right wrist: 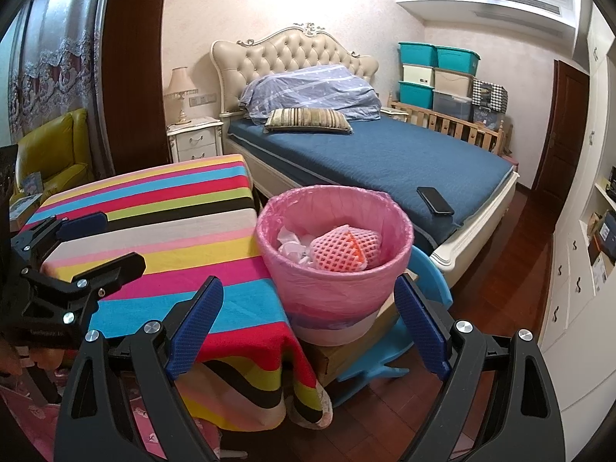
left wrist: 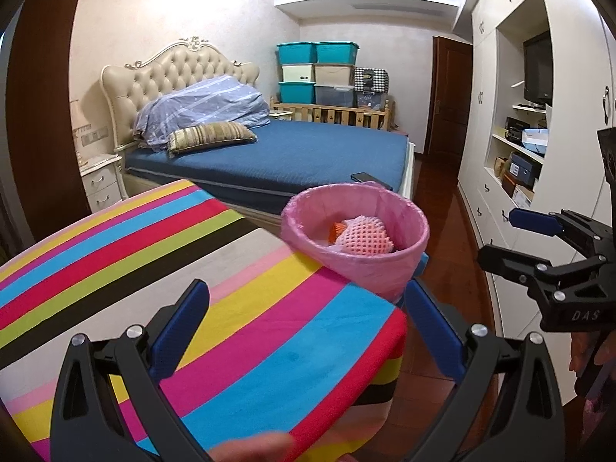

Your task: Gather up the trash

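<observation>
A bin lined with a pink bag (left wrist: 369,265) (right wrist: 335,288) stands on a blue chair beside the striped table. Inside lie a pink foam fruit net (left wrist: 364,236) (right wrist: 344,252) with something orange in it, and crumpled white paper (right wrist: 290,244). My left gripper (left wrist: 308,331) is open and empty above the striped tablecloth (left wrist: 154,254), short of the bin. My right gripper (right wrist: 310,327) is open and empty, its fingers on either side of the bin's near wall, not touching. Each gripper shows in the other's view: the right gripper (left wrist: 512,238) and the left gripper (right wrist: 107,242).
A bed with a blue cover (right wrist: 385,154) stands behind the bin, with a black phone (right wrist: 435,200) near its corner. White cupboards (left wrist: 500,146) line the right wall. A blue chair (right wrist: 423,288) and a box hold the bin over a red wood floor. A nightstand (right wrist: 194,138) stands at the left.
</observation>
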`<state>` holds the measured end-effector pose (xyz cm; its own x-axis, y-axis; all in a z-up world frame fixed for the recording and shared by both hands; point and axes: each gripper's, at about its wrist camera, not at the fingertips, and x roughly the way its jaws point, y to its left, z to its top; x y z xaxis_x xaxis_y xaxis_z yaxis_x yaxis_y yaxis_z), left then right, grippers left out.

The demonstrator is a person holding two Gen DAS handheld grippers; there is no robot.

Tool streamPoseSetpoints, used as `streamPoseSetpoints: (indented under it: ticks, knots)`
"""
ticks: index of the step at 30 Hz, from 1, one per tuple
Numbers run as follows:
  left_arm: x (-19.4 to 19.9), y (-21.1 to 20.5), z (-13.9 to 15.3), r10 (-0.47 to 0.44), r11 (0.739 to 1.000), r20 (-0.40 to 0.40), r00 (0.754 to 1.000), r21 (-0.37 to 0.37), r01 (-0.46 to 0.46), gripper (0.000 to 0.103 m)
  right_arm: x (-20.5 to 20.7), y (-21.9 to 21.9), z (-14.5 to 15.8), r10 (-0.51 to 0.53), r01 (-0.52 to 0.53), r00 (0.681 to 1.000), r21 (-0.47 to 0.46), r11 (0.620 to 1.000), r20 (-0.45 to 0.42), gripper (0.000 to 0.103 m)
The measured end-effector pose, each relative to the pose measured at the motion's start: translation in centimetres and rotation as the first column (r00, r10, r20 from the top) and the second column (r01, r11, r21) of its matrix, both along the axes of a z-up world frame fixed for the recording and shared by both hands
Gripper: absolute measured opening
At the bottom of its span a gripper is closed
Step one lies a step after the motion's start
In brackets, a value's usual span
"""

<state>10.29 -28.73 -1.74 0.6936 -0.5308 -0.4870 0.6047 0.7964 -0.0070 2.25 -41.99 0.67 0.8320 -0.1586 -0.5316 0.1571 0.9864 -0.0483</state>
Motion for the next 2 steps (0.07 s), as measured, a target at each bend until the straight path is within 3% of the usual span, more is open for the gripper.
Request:
streamPoseSetpoints:
  ticks: [2]
  knots:
    - [0.2, 1.19, 0.13, 0.019, 1.0, 0.002, 1.0, 0.005, -0.019, 0.098, 0.88, 1.26, -0.12, 0.033, -0.033, 0.999, 0.012, 0.999, -0.008, 0.084]
